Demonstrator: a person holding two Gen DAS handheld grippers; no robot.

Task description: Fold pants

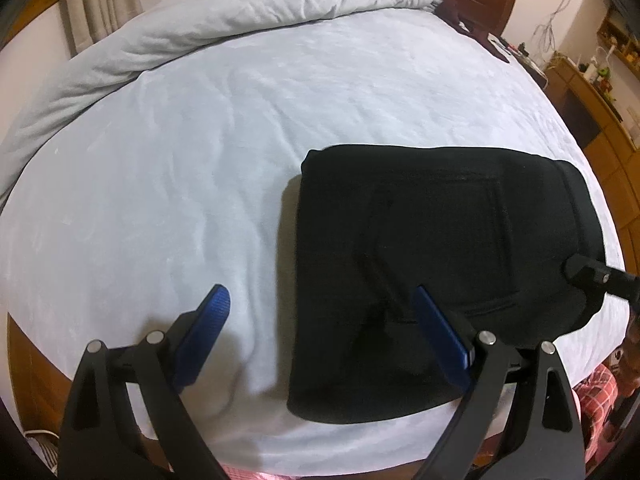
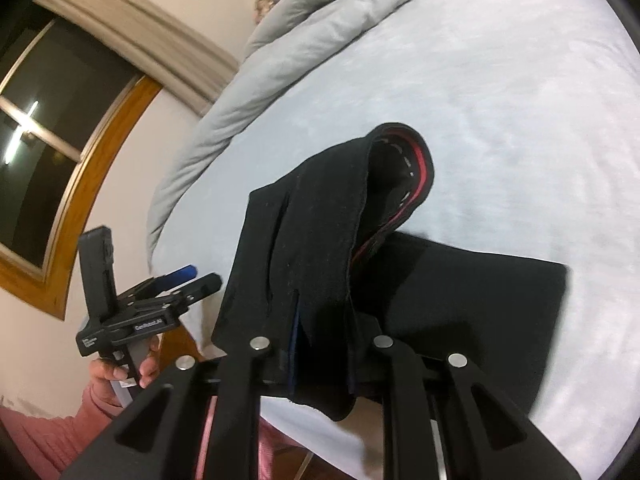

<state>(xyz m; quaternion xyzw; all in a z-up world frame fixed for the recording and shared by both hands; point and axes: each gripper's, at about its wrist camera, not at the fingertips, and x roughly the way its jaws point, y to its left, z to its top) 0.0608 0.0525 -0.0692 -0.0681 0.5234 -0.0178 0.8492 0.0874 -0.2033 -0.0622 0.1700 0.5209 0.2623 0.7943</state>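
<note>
A: Scene, biggest first?

B: Bed (image 1: 200, 168) with a pale blue sheet fills both views. Grey duvet (image 1: 224, 20) is bunched along the far edge. Wooden window frame (image 2: 80, 184) on the wall behind the left hand, wooden shelving (image 1: 600, 120) at the far right of the left wrist view.

A: Pants?

B: Black pants (image 1: 440, 248), folded into a rough rectangle, flat on the sheet near the bed's near edge. In the right wrist view the waistband end (image 2: 320, 220) is lifted off the folded stack and stands up as a flap; red lining shows inside the band.

A: Right gripper?

B: Right gripper (image 2: 320, 364) is narrow, pads clamped on that raised black fabric. Cloth drapes over both fingers, so the pads are mostly hidden.

A: Left one?

B: Left gripper (image 1: 320, 312) is wide, blue pads (image 1: 214, 308) well apart, nothing between them but air. It hangs above the near left edge of the pants; right finger over the fabric, left finger over bare sheet. Not touching, as far as I can tell.

A: Person?

B: A hand (image 2: 120, 372) on the left gripper's handle, pink sleeve (image 2: 80, 420) below it.
</note>
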